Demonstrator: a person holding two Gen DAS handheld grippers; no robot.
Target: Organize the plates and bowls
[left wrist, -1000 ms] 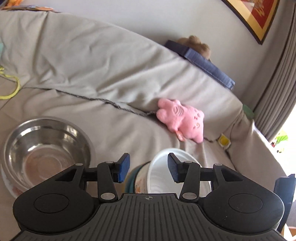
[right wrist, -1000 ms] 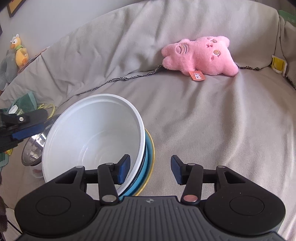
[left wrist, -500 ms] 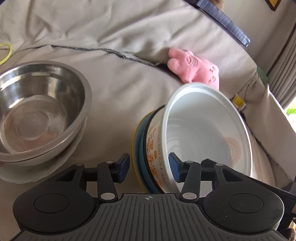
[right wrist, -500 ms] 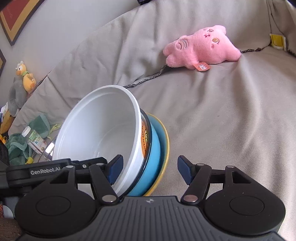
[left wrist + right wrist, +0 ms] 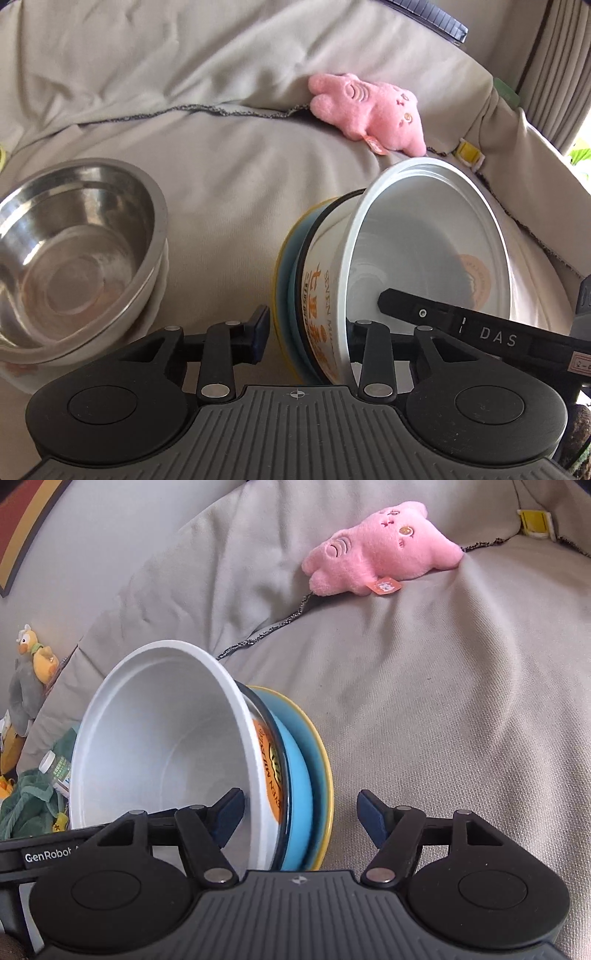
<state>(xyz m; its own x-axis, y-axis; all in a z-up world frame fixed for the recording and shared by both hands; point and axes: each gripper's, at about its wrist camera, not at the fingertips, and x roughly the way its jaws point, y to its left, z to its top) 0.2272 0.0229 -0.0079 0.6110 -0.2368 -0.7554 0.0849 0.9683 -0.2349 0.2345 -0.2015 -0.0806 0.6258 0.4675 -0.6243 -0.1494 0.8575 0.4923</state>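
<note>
Our left gripper (image 5: 306, 334) is closing around the stack's near edge; whether its pads press yet, we cannot tell. Our right gripper (image 5: 301, 814) straddles the same edge with its jaws apart, the far pad clear of it. Between them the white bowl (image 5: 166, 746) sits tilted in the blue plate (image 5: 301, 775) and yellow plate (image 5: 327, 768) on the couch (image 5: 461, 720). Beside it, the steel bowl (image 5: 74, 240) rests on another white dish. We judge two piles formed, merging or moving them remaining.
</note>
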